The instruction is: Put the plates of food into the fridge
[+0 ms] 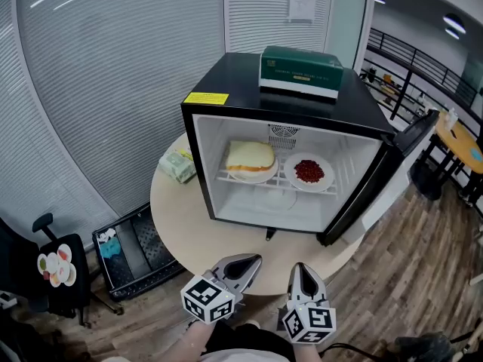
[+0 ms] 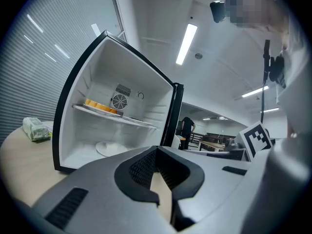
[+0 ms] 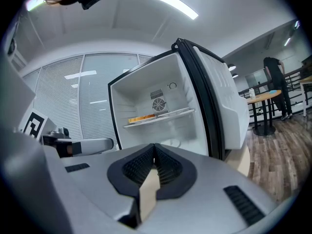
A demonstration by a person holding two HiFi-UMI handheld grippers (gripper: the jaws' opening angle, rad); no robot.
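Note:
A black mini fridge (image 1: 226, 111) stands open on a round table (image 1: 181, 221), its door (image 1: 377, 183) swung out to the right. Side by side on its wire shelf are a plate with a sandwich (image 1: 250, 162) and a plate of red food (image 1: 309, 172). A white plate (image 1: 281, 200) lies on the fridge floor. My left gripper (image 1: 253, 260) and right gripper (image 1: 302, 266) hover at the table's near edge, both shut and holding nothing. The left gripper view shows the sandwich plate (image 2: 100, 106) beyond my left gripper (image 2: 157, 150). In the right gripper view, my right gripper (image 3: 154, 147) points at the open fridge (image 3: 156, 111).
A green box (image 1: 300, 72) rests on top of the fridge. A green wrapped packet (image 1: 178, 164) lies on the table left of the fridge. On the floor at the left are a black crate (image 1: 132, 251) and a chair (image 1: 45, 270). A person stands far off at the right (image 3: 275, 82).

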